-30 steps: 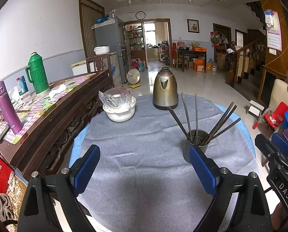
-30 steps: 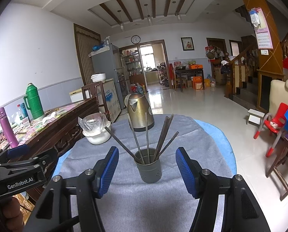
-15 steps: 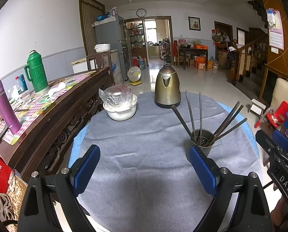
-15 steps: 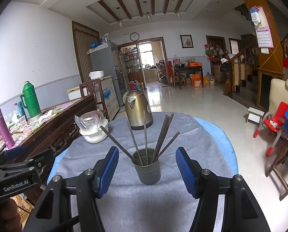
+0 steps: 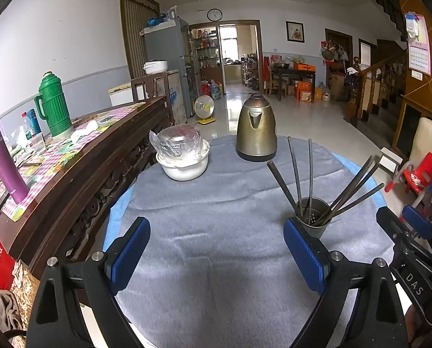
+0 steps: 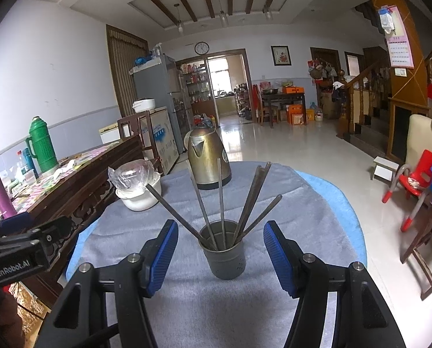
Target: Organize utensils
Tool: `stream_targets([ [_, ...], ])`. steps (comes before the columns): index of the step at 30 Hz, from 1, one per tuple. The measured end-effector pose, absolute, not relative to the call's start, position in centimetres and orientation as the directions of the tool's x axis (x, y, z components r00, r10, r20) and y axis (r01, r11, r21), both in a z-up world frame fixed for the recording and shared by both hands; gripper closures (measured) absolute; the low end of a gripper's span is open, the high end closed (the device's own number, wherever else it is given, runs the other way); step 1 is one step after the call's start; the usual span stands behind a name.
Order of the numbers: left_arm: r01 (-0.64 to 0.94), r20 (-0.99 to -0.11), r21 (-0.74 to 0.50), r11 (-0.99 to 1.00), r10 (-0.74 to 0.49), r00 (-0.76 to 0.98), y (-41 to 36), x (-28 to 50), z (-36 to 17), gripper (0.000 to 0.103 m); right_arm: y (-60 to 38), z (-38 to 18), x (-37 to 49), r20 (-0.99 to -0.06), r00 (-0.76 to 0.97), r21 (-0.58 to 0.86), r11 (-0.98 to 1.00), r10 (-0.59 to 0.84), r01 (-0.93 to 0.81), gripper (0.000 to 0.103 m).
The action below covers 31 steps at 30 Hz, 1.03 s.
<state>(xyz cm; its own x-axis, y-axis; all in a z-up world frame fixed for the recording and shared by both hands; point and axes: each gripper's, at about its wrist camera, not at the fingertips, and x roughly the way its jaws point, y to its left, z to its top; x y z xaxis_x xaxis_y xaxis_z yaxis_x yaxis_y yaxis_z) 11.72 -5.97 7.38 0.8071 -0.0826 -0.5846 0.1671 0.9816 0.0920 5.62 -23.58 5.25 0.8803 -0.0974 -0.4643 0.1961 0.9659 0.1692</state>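
A grey metal holder cup (image 6: 225,250) stands on the grey cloth of the round table (image 6: 302,203), with several dark chopsticks (image 6: 220,194) fanned out of it. My right gripper (image 6: 220,253) is open, its blue pads on either side of the cup and a little nearer than it, touching nothing. In the left wrist view the same cup (image 5: 314,217) sits just past the right pad of my left gripper (image 5: 216,246), which is open over bare cloth. The chopsticks (image 5: 300,174) lean left and right.
A brass kettle (image 5: 256,129) and a white bowl with a plastic-wrapped dish (image 5: 182,156) stand at the table's far side. A dark wooden sideboard (image 5: 79,156) with a green thermos (image 5: 53,104) runs along the left. Red chair (image 6: 413,179) and stairs are to the right.
Both grippers have drifted slightly forward and down towards the table; the cup and kettle sit a bit lower and closer in both views. The jaws keep the same width.
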Motion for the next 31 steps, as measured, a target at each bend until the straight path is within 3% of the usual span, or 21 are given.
stream_targets([
  [26,0.202,-0.608,0.091,0.975,-0.107,0.787,-6.9,13.5,6.3,0.01,-23.7,4.1,7.3,-0.488,0.864,0.169,0.958,-0.122,0.23,0.037],
  [31,0.161,-0.659,0.05,0.986,-0.089,0.747,-5.0,15.1,3.3,0.01,-22.4,3.1,8.2,-0.511,0.856,0.164,0.968,-0.079,0.188,0.037],
])
